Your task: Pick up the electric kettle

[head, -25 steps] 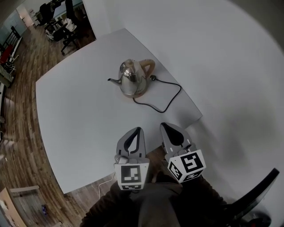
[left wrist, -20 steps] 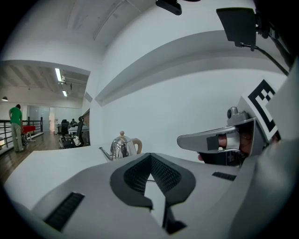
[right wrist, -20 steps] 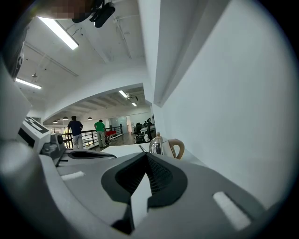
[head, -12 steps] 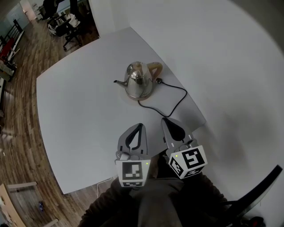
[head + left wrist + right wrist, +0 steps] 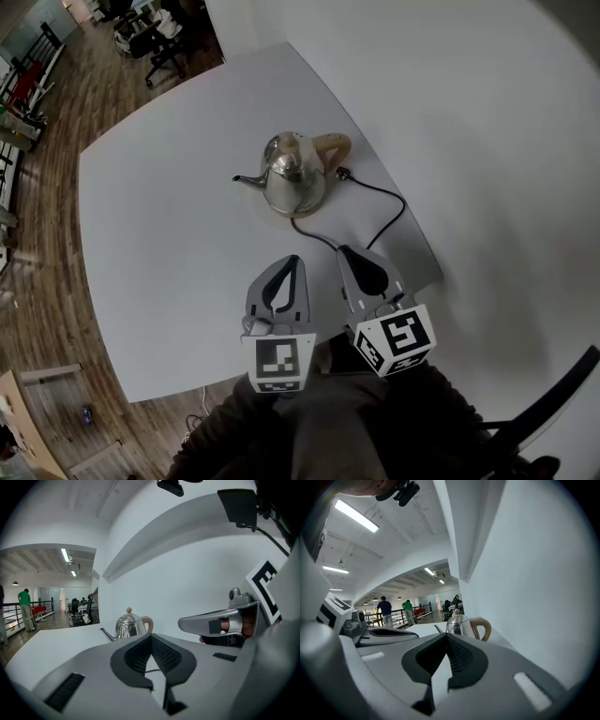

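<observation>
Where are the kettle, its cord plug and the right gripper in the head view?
electric kettle [image 5: 298, 183]: head view, on the shiny steel body.
cord plug [image 5: 343, 172]: head view, on the plug end, just below the handle.
right gripper [image 5: 346, 253]: head view, at the tips of its closed jaws.

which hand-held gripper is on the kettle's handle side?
The right hand-held gripper: the kettle has its tan handle toward that side, while the spout points toward the side of the left hand-held gripper.
</observation>
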`<action>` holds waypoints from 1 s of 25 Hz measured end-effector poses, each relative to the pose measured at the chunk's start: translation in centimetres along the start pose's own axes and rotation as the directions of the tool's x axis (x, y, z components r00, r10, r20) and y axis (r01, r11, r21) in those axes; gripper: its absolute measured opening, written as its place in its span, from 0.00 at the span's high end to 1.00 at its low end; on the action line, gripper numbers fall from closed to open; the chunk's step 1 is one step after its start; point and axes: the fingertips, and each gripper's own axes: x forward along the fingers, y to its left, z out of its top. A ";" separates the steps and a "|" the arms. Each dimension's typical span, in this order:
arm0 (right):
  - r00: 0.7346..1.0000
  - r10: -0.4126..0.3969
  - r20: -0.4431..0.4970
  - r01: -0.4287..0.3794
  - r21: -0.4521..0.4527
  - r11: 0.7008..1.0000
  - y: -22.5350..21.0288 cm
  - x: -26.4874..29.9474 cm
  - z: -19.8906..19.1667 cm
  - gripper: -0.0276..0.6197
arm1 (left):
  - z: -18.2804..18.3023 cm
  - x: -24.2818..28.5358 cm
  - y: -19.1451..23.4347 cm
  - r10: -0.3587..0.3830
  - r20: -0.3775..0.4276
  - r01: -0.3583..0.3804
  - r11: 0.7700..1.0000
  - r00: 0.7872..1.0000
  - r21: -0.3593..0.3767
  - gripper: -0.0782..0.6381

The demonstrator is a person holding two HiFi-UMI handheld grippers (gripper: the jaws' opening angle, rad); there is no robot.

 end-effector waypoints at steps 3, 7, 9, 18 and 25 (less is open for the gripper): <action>1.000 0.024 -0.007 -0.024 -0.001 1.000 -1.8 1.1 0.0 0.95 | -0.1 1.6 0.0 0.036 -0.012 -0.036 0.999 0.999 -0.012 0.90; 0.998 0.058 -0.024 -0.058 -0.005 0.998 -3.8 2.6 -0.1 0.95 | -0.6 3.3 0.5 0.099 -0.028 -0.100 0.994 0.995 -0.042 0.90; 0.996 0.087 -0.035 -0.088 -0.012 0.996 -4.2 3.4 -0.1 0.95 | -0.7 4.1 1.2 0.138 -0.021 -0.139 0.989 0.990 -0.054 0.90; 0.982 0.180 -0.054 -0.185 -0.089 0.979 -5.1 6.0 1.1 0.95 | 0.8 5.0 4.5 0.301 0.016 -0.297 0.948 0.954 -0.119 0.90; 0.980 0.187 -0.071 -0.193 -0.093 0.977 -5.8 8.4 -0.4 0.95 | -1.1 6.8 5.7 0.310 -0.004 -0.308 0.942 0.951 -0.136 0.90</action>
